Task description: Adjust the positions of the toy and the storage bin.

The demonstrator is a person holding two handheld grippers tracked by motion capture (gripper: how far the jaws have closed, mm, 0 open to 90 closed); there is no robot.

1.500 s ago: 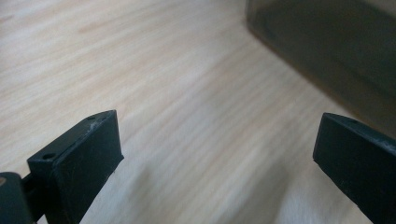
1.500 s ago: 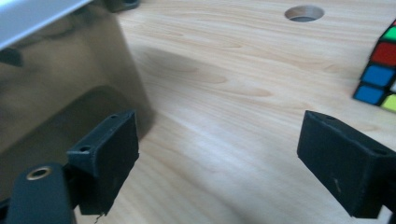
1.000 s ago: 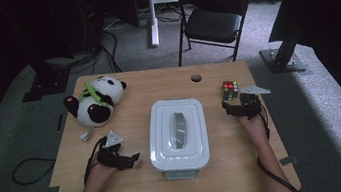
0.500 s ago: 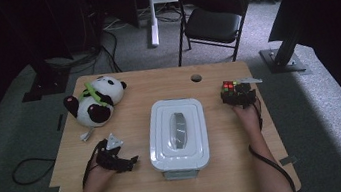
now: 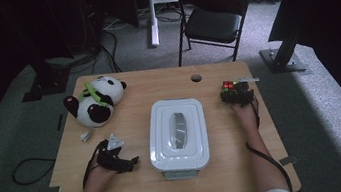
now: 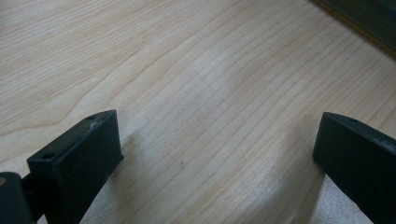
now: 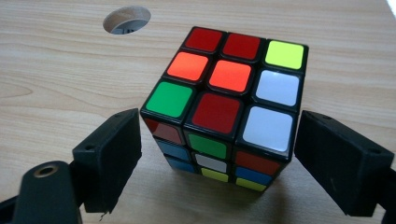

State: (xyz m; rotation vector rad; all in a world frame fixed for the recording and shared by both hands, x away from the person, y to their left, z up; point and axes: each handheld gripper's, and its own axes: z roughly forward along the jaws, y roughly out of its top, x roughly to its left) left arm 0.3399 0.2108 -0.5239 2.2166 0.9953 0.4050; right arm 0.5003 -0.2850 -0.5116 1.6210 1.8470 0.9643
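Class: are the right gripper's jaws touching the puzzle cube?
Apart. The right gripper view shows bare table between each jaw of the right gripper and the puzzle cube.

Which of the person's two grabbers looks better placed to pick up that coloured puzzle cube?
The right gripper: its open jaws stand on either side of the puzzle cube, not yet gripping it. The left gripper sits across the white box, open over bare table.

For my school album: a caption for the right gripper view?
Open right tongs flank a colourful puzzle cube on the wooden table.
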